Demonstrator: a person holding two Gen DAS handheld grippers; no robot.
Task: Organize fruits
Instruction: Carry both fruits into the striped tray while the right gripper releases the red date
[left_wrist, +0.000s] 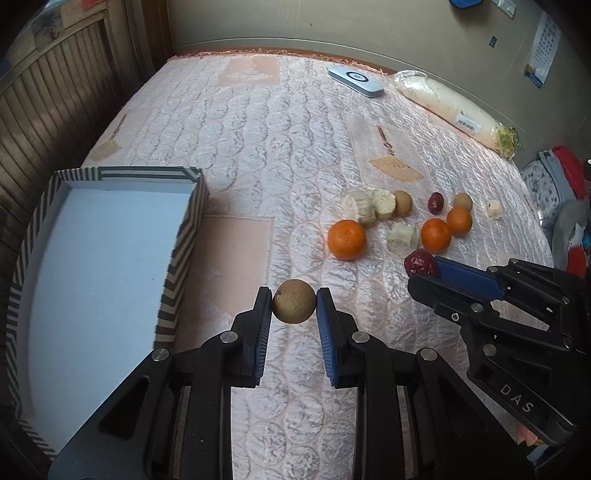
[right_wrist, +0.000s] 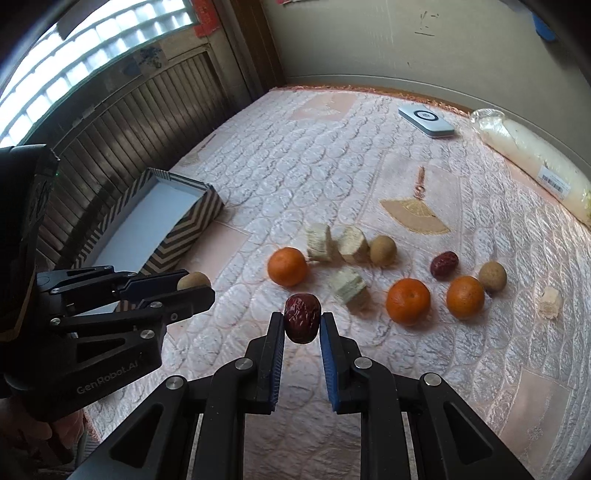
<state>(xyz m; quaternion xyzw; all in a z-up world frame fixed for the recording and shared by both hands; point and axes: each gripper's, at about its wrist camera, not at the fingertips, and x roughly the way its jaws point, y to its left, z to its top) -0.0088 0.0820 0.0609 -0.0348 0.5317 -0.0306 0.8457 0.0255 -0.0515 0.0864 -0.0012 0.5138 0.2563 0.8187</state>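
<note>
My left gripper (left_wrist: 294, 302) is shut on a tan longan (left_wrist: 294, 301), held above the bed just right of the striped box (left_wrist: 184, 236). My right gripper (right_wrist: 302, 318) is shut on a red date (right_wrist: 302, 317); it also shows in the left wrist view (left_wrist: 424, 271) with the date (left_wrist: 419, 262). The left gripper (right_wrist: 194, 286) shows in the right wrist view beside the box (right_wrist: 177, 236). On the quilt lie three oranges (right_wrist: 287, 266) (right_wrist: 408, 301) (right_wrist: 464, 296), two longans (right_wrist: 383, 250) (right_wrist: 492, 276), another date (right_wrist: 444, 264) and several pale chunks (right_wrist: 347, 284).
The box is blue inside and holds nothing visible. A white device (left_wrist: 356, 81) and a wrapped white radish (left_wrist: 458, 110) lie at the bed's far right edge. A dark slatted wall (right_wrist: 122, 125) runs along the left. Clothes (left_wrist: 561, 177) lie beyond the right edge.
</note>
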